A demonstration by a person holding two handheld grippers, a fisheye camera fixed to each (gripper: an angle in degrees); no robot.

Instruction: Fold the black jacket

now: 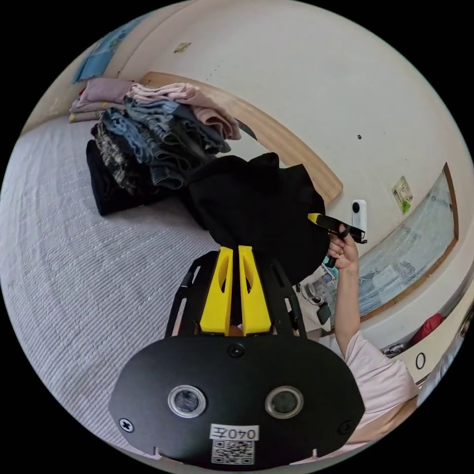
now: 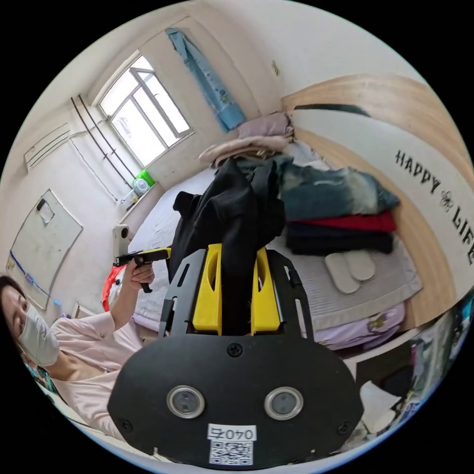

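Bed (image 1: 74,256) behind, both claws clamped on black jacket (image 1: 261,207), left claw (image 1: 238,252), right claw (image 2: 236,252)

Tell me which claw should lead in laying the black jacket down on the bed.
Probably the left claw. It grips the black jacket low, directly over bare quilted bed. The right claw also grips the jacket, but it sits beside the stacked clothes, leaving it less room.

The jacket (image 1: 256,207) is plain black. Both grippers have yellow jaws on black bodies. The bed (image 1: 74,276) cover is pale grey with fine stitched ribbing. The stack of clothes (image 1: 148,148) mixes faded blue denim, dusty pink and black. The person's sleeve (image 1: 375,370) is pale pink.
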